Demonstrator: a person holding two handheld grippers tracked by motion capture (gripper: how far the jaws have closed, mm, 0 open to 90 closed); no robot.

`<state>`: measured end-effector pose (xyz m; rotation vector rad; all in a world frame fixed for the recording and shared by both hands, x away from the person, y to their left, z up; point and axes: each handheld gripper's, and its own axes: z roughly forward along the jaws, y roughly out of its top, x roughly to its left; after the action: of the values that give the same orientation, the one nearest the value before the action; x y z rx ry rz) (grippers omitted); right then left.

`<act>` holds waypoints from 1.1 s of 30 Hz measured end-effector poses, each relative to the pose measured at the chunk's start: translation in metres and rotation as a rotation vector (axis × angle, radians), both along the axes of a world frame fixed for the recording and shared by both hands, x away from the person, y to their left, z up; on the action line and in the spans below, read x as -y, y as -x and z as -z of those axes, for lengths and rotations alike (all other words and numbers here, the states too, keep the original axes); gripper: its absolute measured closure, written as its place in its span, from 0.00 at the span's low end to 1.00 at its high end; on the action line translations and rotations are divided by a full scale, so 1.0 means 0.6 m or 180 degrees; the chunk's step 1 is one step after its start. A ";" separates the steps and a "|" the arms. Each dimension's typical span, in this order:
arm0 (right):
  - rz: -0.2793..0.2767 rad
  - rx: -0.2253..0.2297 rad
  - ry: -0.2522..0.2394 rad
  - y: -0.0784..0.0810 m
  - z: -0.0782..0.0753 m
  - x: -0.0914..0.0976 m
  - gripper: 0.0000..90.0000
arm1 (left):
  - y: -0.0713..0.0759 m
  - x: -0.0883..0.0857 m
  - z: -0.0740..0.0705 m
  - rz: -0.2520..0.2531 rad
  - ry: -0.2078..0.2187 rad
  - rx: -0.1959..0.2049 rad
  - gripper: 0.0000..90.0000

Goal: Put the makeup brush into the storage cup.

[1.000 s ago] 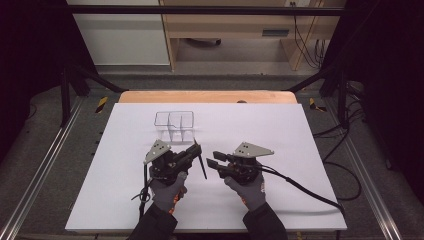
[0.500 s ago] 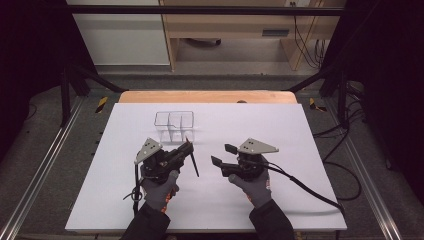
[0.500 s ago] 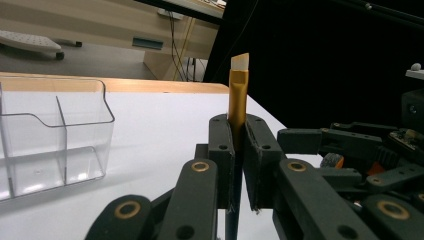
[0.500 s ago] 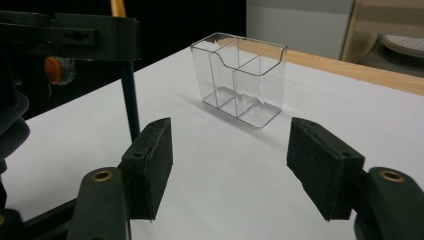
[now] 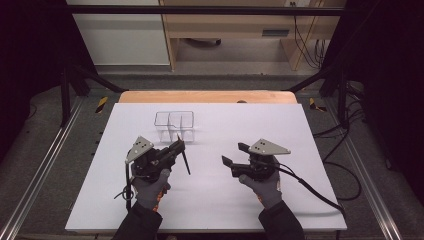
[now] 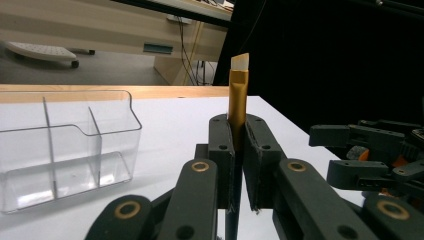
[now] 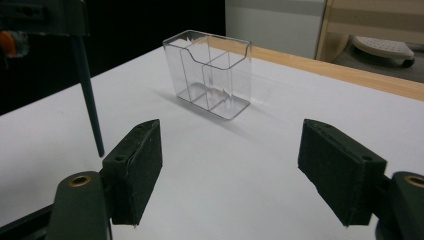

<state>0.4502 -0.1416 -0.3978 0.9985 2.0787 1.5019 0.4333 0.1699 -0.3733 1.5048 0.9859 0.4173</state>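
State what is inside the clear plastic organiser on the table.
Nothing lies in the clear organiser; through its walls only its dividers show. The brush is outside it, clamped in the left gripper. No compartment is hidden.

Left tool [image 6: 239, 167] clamps brush [image 6: 237, 102] beside clear organizer [image 6: 65, 150].

Left gripper [image 5: 176, 146], lower left of the high view, is clamping tight; right gripper [image 5: 236, 158], lower right, is gaping wide.

White-topped table [image 5: 300, 130] spans the frame's middle, wooden edge along its top; clear divided organizer [image 5: 174, 125] stands upper left of centre.
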 end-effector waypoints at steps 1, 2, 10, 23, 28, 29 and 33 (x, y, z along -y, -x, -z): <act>0.0014 -0.0003 0.0010 0.000 0.001 0.002 0.28 | 0.000 0.000 0.000 0.0000 0.0000 0.0000 0.91; 0.0022 -0.0003 0.0009 0.001 0.002 0.005 0.28 | -0.001 -0.005 -0.001 -0.0017 -0.0007 0.0006 0.91; 0.0113 0.0003 0.0072 0.004 0.006 0.028 0.26 | -0.006 -0.025 0.001 -0.0070 -0.0104 0.0014 0.91; 0.0294 -0.0004 0.0209 0.018 0.017 0.069 0.23 | -0.019 -0.058 0.002 -0.0187 -0.0163 0.0040 0.91; 0.0322 -0.0013 0.0220 0.020 0.021 0.075 0.22 | -0.026 -0.065 0.001 -0.0223 -0.0196 0.0040 0.91; 0.0333 -0.0020 0.0224 0.020 0.023 0.077 0.22 | -0.028 -0.066 0.001 -0.0225 -0.0210 0.0044 0.91; 0.0359 -0.0043 0.0239 0.020 0.027 0.081 0.21 | -0.031 -0.069 -0.002 -0.0234 -0.0238 0.0057 0.91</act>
<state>0.4380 -0.1903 -0.4142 1.0811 2.0361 1.3554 0.4521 0.2110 -0.3718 1.5326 1.0233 0.5243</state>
